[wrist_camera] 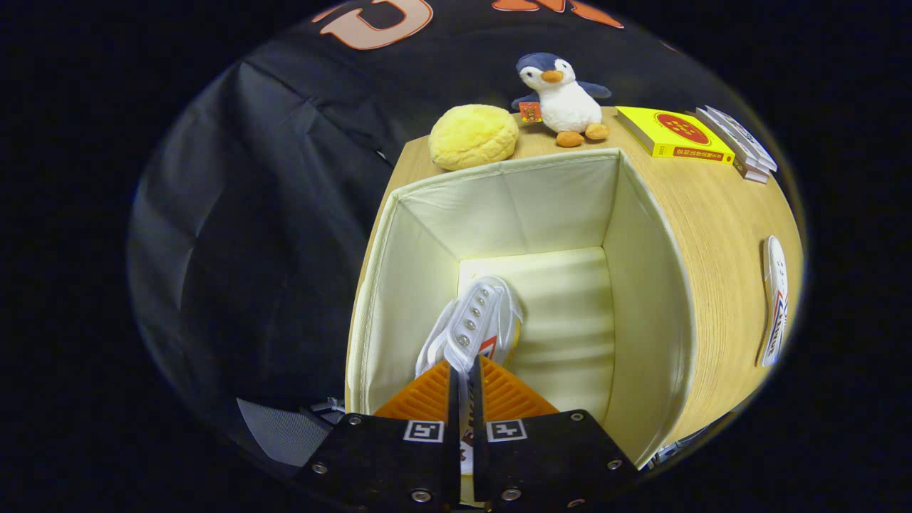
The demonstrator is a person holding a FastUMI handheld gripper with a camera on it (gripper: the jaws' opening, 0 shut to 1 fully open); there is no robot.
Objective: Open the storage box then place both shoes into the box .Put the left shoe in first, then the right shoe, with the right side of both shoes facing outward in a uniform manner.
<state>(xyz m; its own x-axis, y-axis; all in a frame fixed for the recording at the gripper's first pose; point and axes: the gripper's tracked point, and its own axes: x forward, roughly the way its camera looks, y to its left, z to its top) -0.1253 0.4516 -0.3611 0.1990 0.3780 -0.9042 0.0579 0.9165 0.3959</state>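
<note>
No legible txt; yellow book [674,133] print too small.

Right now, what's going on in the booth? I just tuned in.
The hand-held gripper is shut on a white shoe, holding it down inside the open storage box, close to the box's left wall. The shoe hangs just ahead of the fingers, above the box floor; whether it touches the floor is hard to tell. A second shoe lies on the wooden table to the right of the box, not yet packed. Beyond the box sit a penguin toy, a yellow plush and some books.
</note>
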